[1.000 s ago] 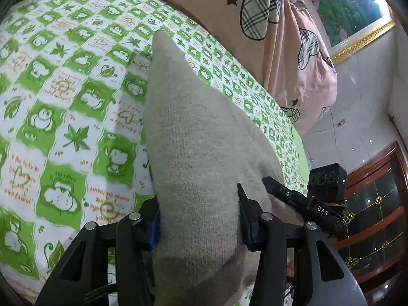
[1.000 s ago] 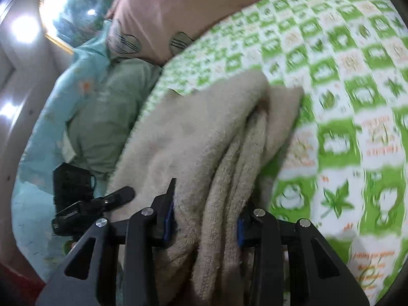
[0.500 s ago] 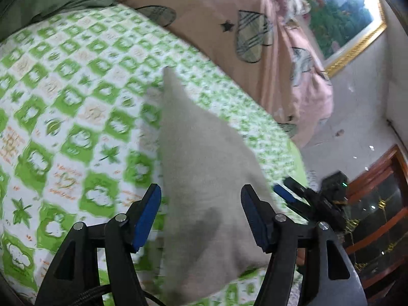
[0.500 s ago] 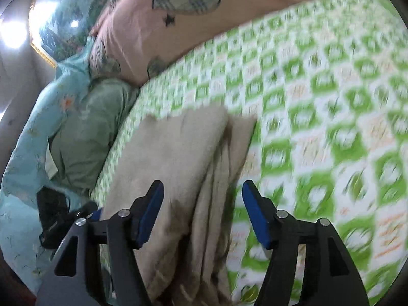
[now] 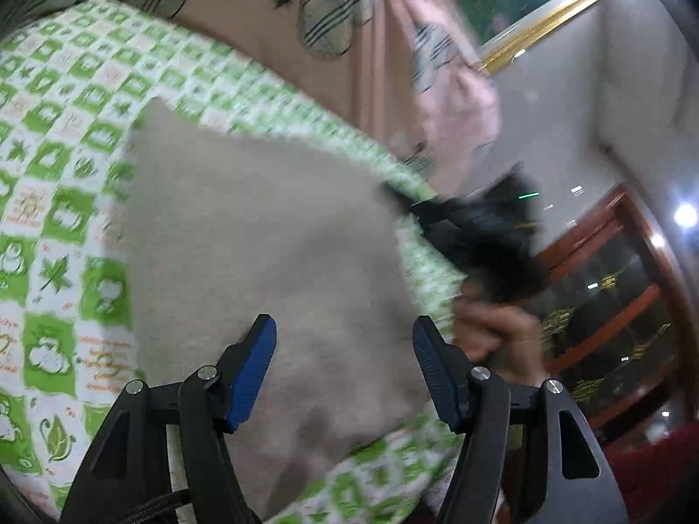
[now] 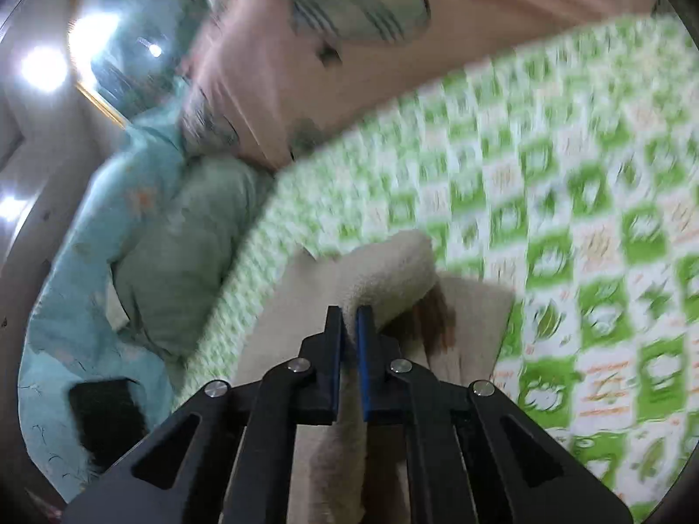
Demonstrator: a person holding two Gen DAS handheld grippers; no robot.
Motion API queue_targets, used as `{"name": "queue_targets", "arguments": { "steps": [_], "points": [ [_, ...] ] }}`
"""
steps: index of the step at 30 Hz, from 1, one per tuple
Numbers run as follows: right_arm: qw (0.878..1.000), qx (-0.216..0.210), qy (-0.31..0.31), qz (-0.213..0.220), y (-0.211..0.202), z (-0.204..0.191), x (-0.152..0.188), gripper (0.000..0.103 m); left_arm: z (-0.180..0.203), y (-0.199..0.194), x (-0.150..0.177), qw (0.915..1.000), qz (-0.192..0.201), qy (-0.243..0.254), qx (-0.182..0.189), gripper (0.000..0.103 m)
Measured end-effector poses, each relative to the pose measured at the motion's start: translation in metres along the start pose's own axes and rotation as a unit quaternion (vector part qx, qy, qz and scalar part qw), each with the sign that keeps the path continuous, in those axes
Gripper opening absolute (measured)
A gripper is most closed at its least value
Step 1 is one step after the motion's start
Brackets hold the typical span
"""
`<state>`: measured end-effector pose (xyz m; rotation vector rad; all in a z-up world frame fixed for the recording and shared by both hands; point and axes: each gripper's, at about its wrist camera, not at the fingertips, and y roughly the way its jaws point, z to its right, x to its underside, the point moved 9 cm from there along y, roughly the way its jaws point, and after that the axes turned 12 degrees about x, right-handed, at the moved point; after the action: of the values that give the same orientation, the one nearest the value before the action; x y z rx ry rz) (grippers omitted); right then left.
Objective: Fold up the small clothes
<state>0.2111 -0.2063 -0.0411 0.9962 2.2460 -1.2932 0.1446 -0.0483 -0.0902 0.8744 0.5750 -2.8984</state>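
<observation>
A beige knitted garment (image 5: 262, 253) lies folded on the green-and-white patterned bed sheet (image 5: 57, 166). My left gripper (image 5: 345, 349) is open above its near part, the blue pads apart with nothing between them. In the right wrist view my right gripper (image 6: 349, 318) is shut on a raised fold of the beige garment (image 6: 393, 270), lifting that edge off the sheet (image 6: 589, 218). The right gripper and the hand that holds it also show in the left wrist view (image 5: 480, 227), blurred, at the garment's far right edge.
A pink quilt with plaid hearts (image 5: 306, 22) lies bunched at the head of the bed. A teal blanket and a green pillow (image 6: 144, 227) lie left of the sheet. A dark wooden cabinet (image 5: 611, 305) stands beyond the bed's edge.
Both grippers opened and let go of the garment half a second ago. Since then the right gripper has shut on a fold of it, and the left has stayed open and drawn back.
</observation>
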Motion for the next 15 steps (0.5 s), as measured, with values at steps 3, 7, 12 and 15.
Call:
{"name": "queue_targets", "arguments": {
  "steps": [3,7,12,15],
  "points": [
    [0.999,0.034,0.001,0.012,-0.006,0.018,0.000,0.007,-0.005,0.005,0.006,0.9999,0.005,-0.007,0.005,0.063],
    [0.995,0.086,0.015,-0.046,0.034,0.055,0.030,0.007,-0.014,0.010,0.015,0.9999,0.003,-0.016,0.004,0.063],
    [0.991,0.119,0.006,-0.057,0.051,0.068,0.048,0.007,-0.022,0.016,0.016,0.9997,0.009,-0.022,-0.003,0.058],
    [0.989,0.138,0.008,-0.055,0.042,0.065,0.044,0.008,-0.024,0.020,0.018,0.9998,0.009,-0.016,-0.010,0.057]
  ]
}}
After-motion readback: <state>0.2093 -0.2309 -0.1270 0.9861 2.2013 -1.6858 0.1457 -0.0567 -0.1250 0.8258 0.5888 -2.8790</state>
